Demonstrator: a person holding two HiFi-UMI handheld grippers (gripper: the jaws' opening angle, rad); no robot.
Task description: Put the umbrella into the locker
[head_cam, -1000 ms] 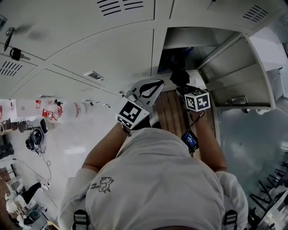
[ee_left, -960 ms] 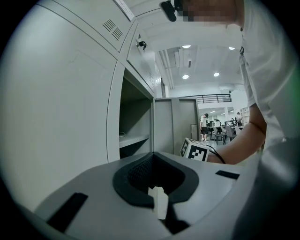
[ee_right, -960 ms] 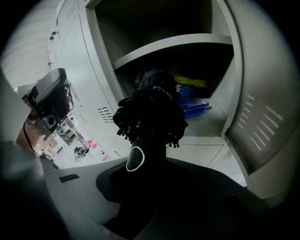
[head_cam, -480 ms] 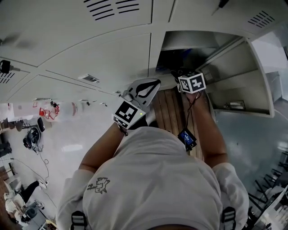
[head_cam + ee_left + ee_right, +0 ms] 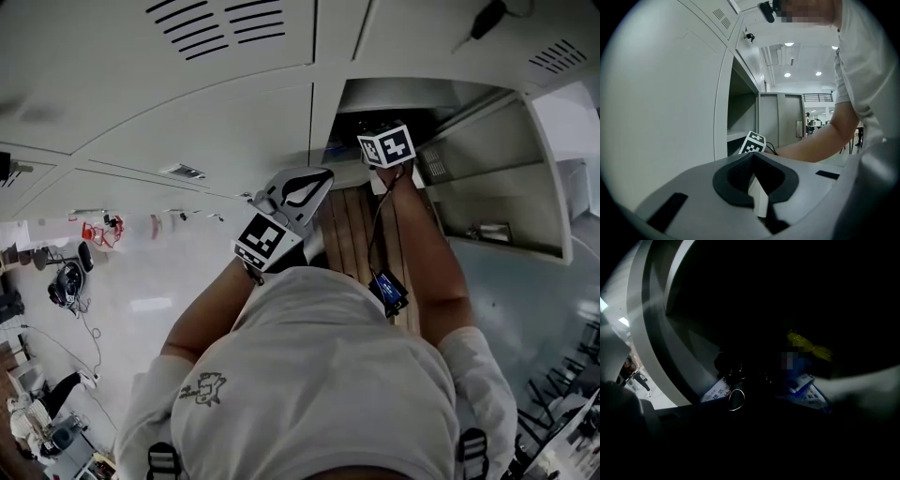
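Note:
The open locker (image 5: 375,94) is at the top middle of the head view. My right gripper (image 5: 380,131) reaches into its dark mouth, and only its marker cube (image 5: 387,145) shows clearly. In the right gripper view a black bundle, the umbrella (image 5: 733,369), lies inside the locker with a metal ring (image 5: 736,400) on it, just ahead of the jaws. The right jaws have just been opening. It is too dark to see whether the umbrella is between them. My left gripper (image 5: 319,178) (image 5: 757,187) hangs outside the locker, shut and empty.
The locker door (image 5: 497,178) stands open to the right. A wooden bench (image 5: 356,230) runs below the locker front. Inside lie a blue packet (image 5: 806,385), a yellow thing (image 5: 808,345) and white tags (image 5: 715,392). Closed locker doors (image 5: 206,131) fill the left.
My right gripper has moved up the head view from the bench into the locker mouth, and the black umbrella it carried is now hidden in the dark. The left gripper has barely shifted.

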